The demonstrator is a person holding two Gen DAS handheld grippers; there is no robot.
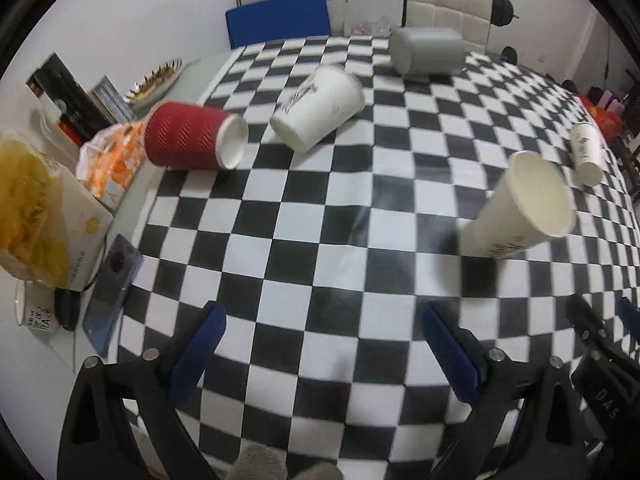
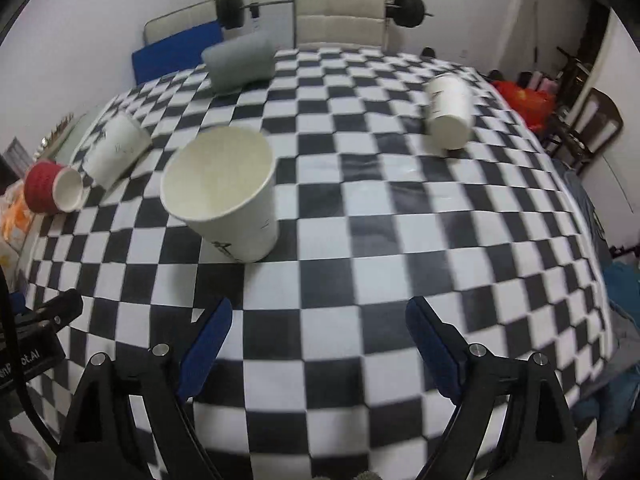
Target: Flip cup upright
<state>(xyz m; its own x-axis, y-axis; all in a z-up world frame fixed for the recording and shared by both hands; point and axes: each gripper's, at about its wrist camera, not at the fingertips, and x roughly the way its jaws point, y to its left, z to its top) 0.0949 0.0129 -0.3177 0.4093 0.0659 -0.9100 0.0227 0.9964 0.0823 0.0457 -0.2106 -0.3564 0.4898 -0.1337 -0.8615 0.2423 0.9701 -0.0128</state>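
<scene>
A: From the left wrist camera, what's ahead of the left claw [image 1: 320, 352]?

B: Its jaws stand wide apart with nothing between them, low over the checkered surface [image 1: 320, 208]. Ahead and to its right a white paper cup [image 1: 520, 208] stands mouth up, looking tilted, though the lens may be doing that. Farther ahead and to the left lie a red cup [image 1: 192, 138] and a printed white cup [image 1: 316, 108], both on their sides. A gray cup [image 1: 428, 52] lies at the far edge, and another small white cup [image 1: 586, 152] lies far off to the right.

A: So which one is the task's cup?

B: I'd judge the standing one is already done; the ones lying down remain. The jaws are spread, probably to fit around a cup's body.

A: And the right wrist camera?

B: The right claw [image 2: 320, 344] is just as wide open and holds nothing. The standing cup [image 2: 224, 192] is ahead and to its left. The small white cup [image 2: 450, 114] lies ahead and to the right, the likeliest for this claw to take. The gray cup [image 2: 240, 64] is far ahead; the red cup [image 2: 52, 192] is far left.
</scene>
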